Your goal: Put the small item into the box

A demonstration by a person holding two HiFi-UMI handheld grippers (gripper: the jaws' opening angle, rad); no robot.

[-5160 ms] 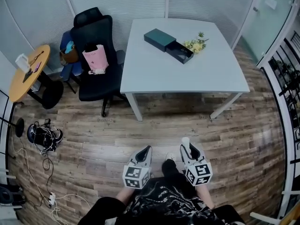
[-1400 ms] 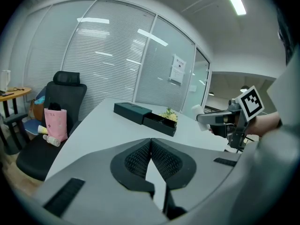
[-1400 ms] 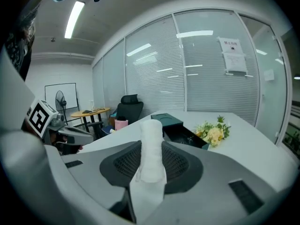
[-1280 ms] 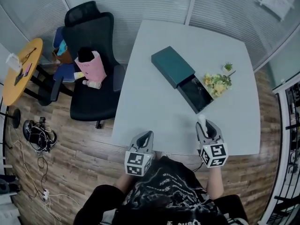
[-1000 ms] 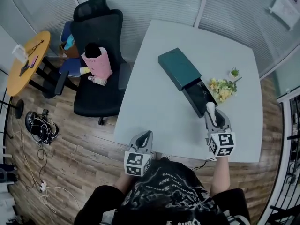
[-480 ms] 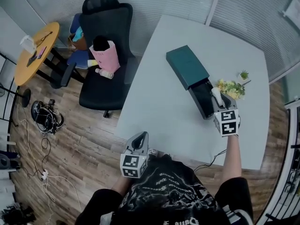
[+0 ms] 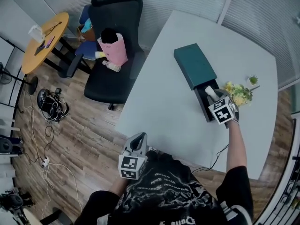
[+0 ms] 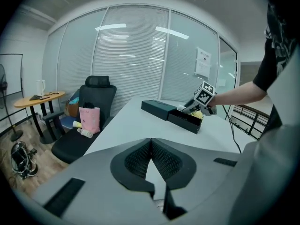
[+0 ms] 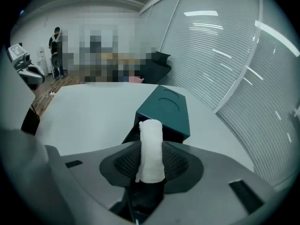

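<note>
A dark teal box (image 7: 194, 65) lies on the white table (image 7: 159, 102), its black drawer (image 7: 205, 108) pulled out toward me. My right gripper (image 7: 212, 96) hovers over that drawer, shut on a small white cloth roll (image 9: 150, 144) that stands upright between the pads. In the right gripper view the box (image 9: 165, 111) sits just ahead of the roll. My left gripper (image 7: 137, 144) hangs low near my body off the table's near edge, its jaws shut with nothing in them. From the left gripper view, the box (image 8: 158, 108) and right gripper (image 8: 197, 105) show far across the table.
Yellow artificial flowers (image 7: 239, 93) lie right of the drawer. A black office chair (image 7: 117, 18) holding a pink bag (image 7: 114, 48) stands left of the table, with a round yellow side table (image 7: 44, 42) beyond it. Cables (image 7: 52, 109) litter the wood floor.
My right gripper has carried the white roll forward from the table's near edge to above the open drawer. The left gripper stayed low by my body.
</note>
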